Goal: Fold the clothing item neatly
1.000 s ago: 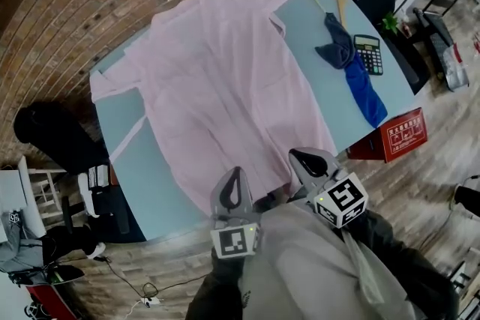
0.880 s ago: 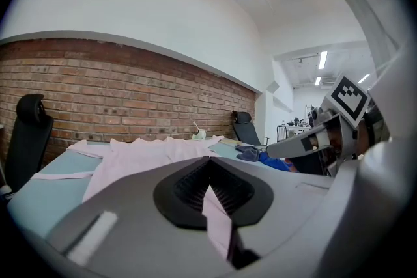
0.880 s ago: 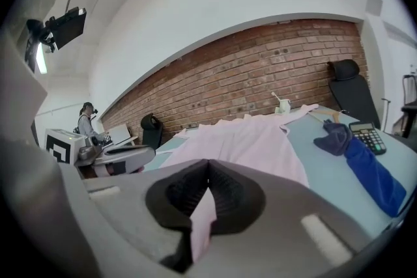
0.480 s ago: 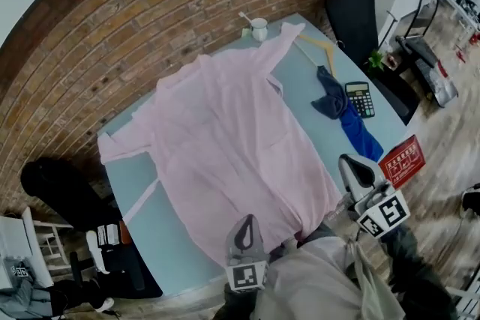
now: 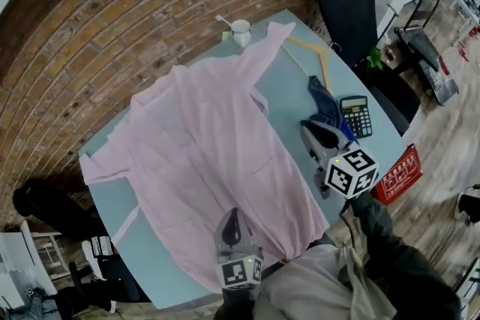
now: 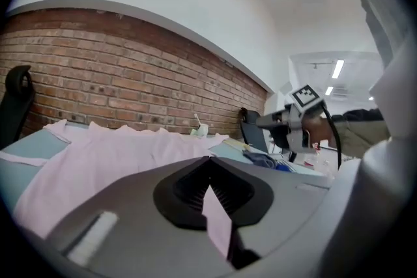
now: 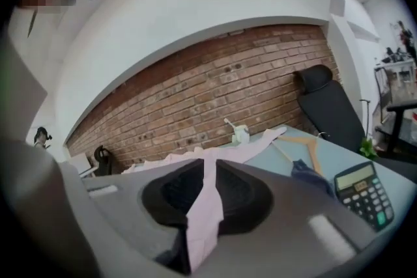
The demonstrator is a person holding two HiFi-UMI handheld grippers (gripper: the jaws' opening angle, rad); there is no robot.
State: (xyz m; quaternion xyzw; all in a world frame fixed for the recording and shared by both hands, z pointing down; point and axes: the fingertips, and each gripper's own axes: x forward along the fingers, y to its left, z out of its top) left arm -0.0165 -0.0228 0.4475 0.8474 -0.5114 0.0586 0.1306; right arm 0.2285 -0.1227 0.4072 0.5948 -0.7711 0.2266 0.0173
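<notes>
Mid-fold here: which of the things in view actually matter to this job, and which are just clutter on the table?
In the job:
- pink shirt
- left gripper, shut on its near edge
- right gripper, fingers opening with shirt fabric between them
- table

Lying about:
- cup
- wooden hanger
- blue cloth
- calculator

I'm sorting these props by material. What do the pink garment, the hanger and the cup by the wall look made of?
Pink garment: thin woven cloth, matte; it lies flat with soft creases.
Hanger: probably pale wood, judging by its tan, rigid bars, though plastic is possible.
Cup: likely glazed ceramic; it is white with a slight shine.
</notes>
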